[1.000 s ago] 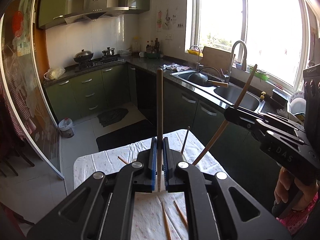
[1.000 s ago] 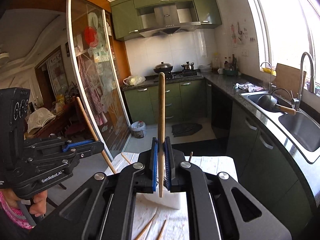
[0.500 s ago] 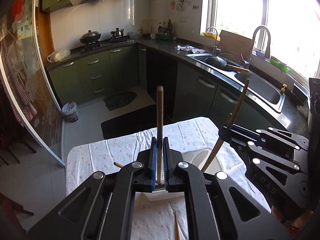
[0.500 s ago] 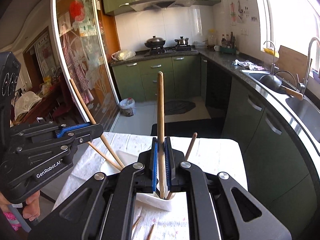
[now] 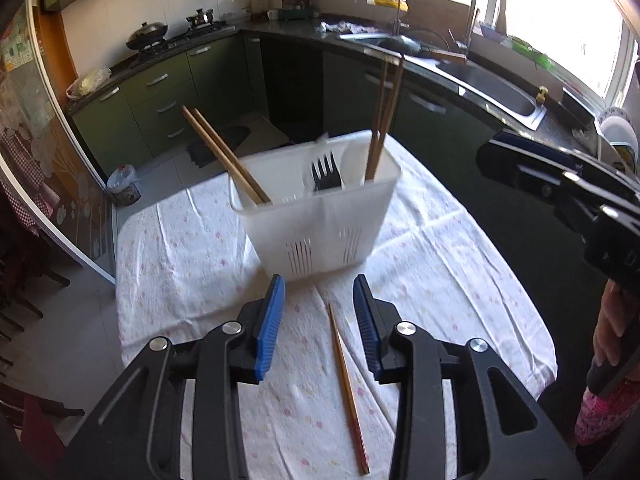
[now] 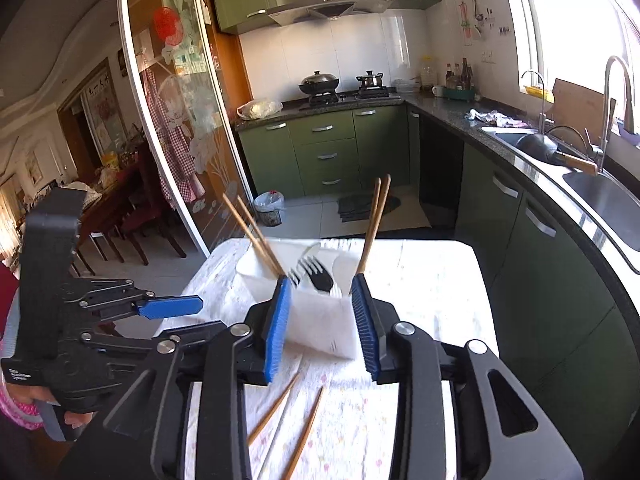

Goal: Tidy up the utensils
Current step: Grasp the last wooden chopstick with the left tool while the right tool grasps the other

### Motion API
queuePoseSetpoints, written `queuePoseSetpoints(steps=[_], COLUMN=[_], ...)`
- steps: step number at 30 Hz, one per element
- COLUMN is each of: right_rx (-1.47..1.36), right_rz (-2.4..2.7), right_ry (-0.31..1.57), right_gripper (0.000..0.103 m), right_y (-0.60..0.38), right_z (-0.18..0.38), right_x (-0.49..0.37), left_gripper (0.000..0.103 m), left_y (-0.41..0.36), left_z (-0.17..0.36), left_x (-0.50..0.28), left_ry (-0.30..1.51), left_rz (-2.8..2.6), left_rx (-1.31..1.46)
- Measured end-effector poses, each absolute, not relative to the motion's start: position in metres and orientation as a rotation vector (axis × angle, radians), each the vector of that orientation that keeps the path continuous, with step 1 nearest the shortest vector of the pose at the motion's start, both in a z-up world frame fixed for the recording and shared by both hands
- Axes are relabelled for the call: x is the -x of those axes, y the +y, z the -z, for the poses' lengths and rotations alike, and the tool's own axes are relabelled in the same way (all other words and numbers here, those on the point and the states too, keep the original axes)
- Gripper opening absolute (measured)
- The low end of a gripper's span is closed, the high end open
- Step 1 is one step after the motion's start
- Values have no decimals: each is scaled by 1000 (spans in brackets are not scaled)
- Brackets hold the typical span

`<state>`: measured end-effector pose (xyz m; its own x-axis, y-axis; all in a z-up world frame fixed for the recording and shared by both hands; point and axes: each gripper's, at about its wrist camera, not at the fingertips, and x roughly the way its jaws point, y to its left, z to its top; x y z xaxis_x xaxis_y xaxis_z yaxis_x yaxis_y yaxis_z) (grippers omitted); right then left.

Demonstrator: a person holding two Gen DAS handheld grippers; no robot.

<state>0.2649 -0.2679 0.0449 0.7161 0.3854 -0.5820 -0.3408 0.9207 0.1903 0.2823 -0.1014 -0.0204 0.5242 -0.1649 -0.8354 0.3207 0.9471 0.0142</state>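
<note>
Two pairs of chopsticks lean out of the white holder [image 5: 320, 216]: one pair [image 5: 224, 154] at its left end, the other pair [image 5: 384, 116] at its right end. Between them a black fork [image 5: 326, 174] stands tines up, with a white utensil beside it. The holder stands on the cloth-covered surface [image 5: 440, 264]. One loose chopstick [image 5: 346, 380] lies just before it; the right wrist view shows two more [image 6: 288, 420]. The left gripper [image 5: 320, 320] and right gripper [image 6: 322, 320] have just been opening; both sets of fingers stand moderately apart, with nothing between them. Small writing on the left gripper's body is too blurred to read.
</note>
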Motion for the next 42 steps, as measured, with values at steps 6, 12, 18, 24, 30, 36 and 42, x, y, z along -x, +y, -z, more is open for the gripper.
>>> queuePoseSetpoints(steps=[6,12,18,24,30,36,42], right_rx=[-121,-241,-248,-241,-225,-122,-26], right_rz=[-371,-373,-361,-363,-359,-366,-388], right_ry=[731,811,828,840,884,975,1037], right_gripper=[36,36,43,43,48,52,52], right_y=[-291,-312,-318,-313,-299,-265,-222], right_z=[23,77,89,88,97,121,146], right_x=[-205,-177,-170,-177,-191,-208,-226], left_gripper=[34,30,24,22,7,6,6], left_y=[-110,-109,-115,-117,-115,-103,-78], left_z=[99,144,159,168,169,166,145], left_x=[-264,-272,-283,-288,-288,-287,-276], left_ry=[1147,1167,1181,1205,1199,1199,1141], left_rz=[329,253,225,218,212,226,211], left_rx=[-125,-54,-57,-68,-78,-60,-49])
